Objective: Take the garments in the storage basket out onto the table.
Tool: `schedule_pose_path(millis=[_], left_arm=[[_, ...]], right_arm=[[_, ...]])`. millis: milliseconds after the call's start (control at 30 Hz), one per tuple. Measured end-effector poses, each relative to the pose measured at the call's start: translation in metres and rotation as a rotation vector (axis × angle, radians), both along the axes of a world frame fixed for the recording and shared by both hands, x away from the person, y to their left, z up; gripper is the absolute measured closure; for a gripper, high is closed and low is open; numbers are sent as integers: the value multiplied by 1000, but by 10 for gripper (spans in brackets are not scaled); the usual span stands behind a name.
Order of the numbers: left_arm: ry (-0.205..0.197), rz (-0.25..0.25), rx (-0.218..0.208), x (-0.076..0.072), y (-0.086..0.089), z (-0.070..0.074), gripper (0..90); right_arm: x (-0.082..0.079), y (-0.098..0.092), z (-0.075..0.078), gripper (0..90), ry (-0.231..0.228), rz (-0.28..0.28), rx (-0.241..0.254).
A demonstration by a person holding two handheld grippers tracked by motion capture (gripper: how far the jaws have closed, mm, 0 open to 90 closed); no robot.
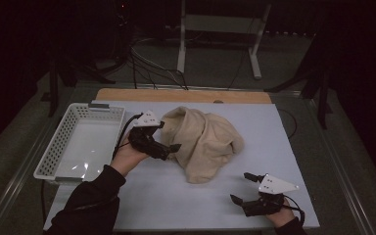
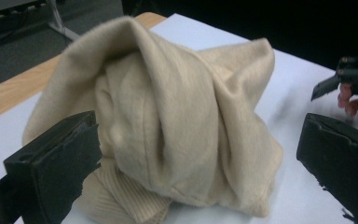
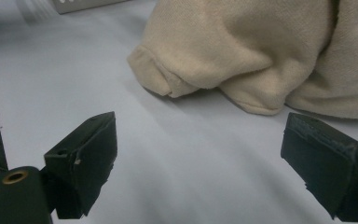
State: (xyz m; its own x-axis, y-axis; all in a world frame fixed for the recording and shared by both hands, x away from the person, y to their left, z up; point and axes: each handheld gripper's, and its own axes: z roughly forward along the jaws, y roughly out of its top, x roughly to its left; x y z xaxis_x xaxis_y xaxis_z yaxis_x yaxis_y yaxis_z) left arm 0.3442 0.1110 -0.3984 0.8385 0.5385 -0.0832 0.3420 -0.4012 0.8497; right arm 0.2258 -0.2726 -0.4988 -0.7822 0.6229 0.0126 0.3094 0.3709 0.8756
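Left gripper (image 1: 169, 145): jaws spread, at the left edge of the cream sweater (image 1: 203, 142), gripping nothing. Right gripper (image 1: 242, 188): jaws spread, lower right, apart from it. Sweater: crumpled, frame centre. Basket (image 1: 58, 142): left, empty. Handling apparently not yet begun.

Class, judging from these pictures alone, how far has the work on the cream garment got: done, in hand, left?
Done: nothing visibly; the cream garment lies crumpled on the white table. In hand: left tongs open at its edge; right tongs open, apart from it. Left: presumably gripping and folding or binning it; the white basket holds nothing.
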Motion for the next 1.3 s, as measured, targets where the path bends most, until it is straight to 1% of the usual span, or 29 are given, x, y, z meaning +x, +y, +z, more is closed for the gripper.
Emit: schedule_pose_path(millis=[100,133,167,200,233,300,333,400,500,567,600,633,733,800,867,1000,1133,1233,1300], left_arm=[[9,-4,-1,-4,1,-6,2],[10,-6,10,-6,0,-8,2],[2,-5,23,-8,0,-10,2],[6,-5,33,-10,0,-12,2],[11,-9,26,-12,1,-14,1],[18,-11,30,-15,2,-18,1],[24,-14,20,-17,3,-20,2],[28,-19,19,-19,3,-23,1],[36,-29,31,-23,2,-28,2],[40,-34,30,-26,2,-33,1],[40,-34,30,-26,2,-33,1],[42,-39,37,-28,3,-38,1],[57,-43,39,-32,4,-46,1],[62,-46,35,-35,5,-50,1],[64,-55,47,-39,5,-53,1],[72,-67,54,-47,5,-62,1],[68,-66,64,-54,7,-71,1],[78,-63,58,-59,10,-80,1],[92,-61,58,-62,13,-85,1]], right_arm=[[0,0,0,109,0,-1,1],[0,0,0,108,0,-2,1],[0,0,0,109,0,-2,2],[0,0,0,109,-1,-1,1],[0,0,0,108,0,-1,2],[0,0,0,108,1,1,0],[0,0,0,109,0,1,3],[0,0,0,108,-4,2,3],[0,0,0,109,0,1,2],[0,0,0,109,-1,2,2],[0,0,0,109,-1,2,2],[0,0,0,108,-1,1,1],[0,1,0,108,0,3,-2],[0,1,0,108,0,3,-1],[0,1,0,108,-2,4,1],[0,1,0,109,-3,6,-3],[-1,1,0,108,-4,8,-5],[-1,1,0,108,-4,8,-5],[-1,1,0,108,-4,8,-4]])
